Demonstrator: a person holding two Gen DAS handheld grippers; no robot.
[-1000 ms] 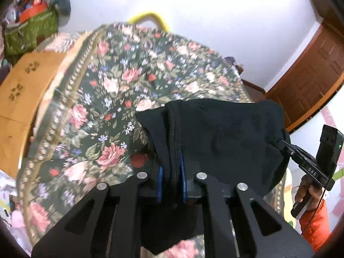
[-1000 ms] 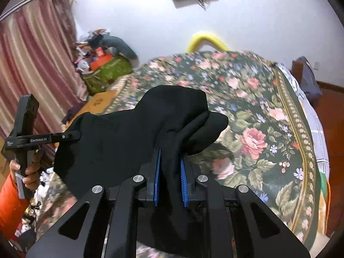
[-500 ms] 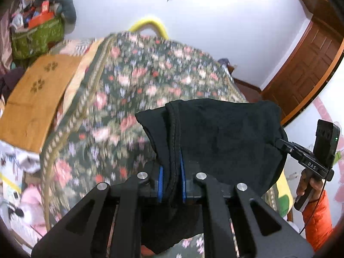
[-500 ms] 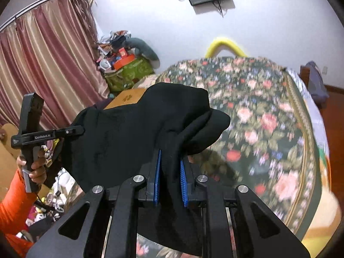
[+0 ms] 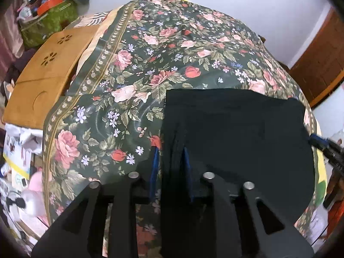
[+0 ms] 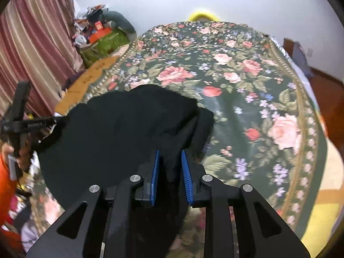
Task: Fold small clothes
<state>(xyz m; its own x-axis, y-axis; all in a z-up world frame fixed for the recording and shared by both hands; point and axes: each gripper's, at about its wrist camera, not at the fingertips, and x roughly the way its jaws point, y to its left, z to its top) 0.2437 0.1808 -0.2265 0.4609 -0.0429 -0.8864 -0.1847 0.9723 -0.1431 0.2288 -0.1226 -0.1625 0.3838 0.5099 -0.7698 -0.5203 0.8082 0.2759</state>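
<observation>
A black garment (image 5: 236,129) lies spread flat on the flowered bedspread (image 5: 150,64). Its near left edge runs between the blue pads of my left gripper (image 5: 171,163), whose jaws are opening, and bedspread shows between the left pad and the cloth. In the right wrist view the garment (image 6: 129,124) is bunched at its right corner. A fold of it stands between the pads of my right gripper (image 6: 169,167), whose jaws are also opening. Each view catches the other gripper at the garment's far corner: right gripper (image 5: 322,146), left gripper (image 6: 28,124).
A tan wooden board (image 5: 49,64) lies along the bed's left side, with a green bag (image 5: 47,21) and clutter behind it. A striped curtain (image 6: 32,43) hangs at the left and a brown door (image 5: 322,60) stands at the right. An orange sleeve (image 6: 4,172) shows beside the bed.
Both grippers came down toward the bed. The garment, held up in the air before, now lies on the bedspread, and both pairs of pads have spread apart from the cloth.
</observation>
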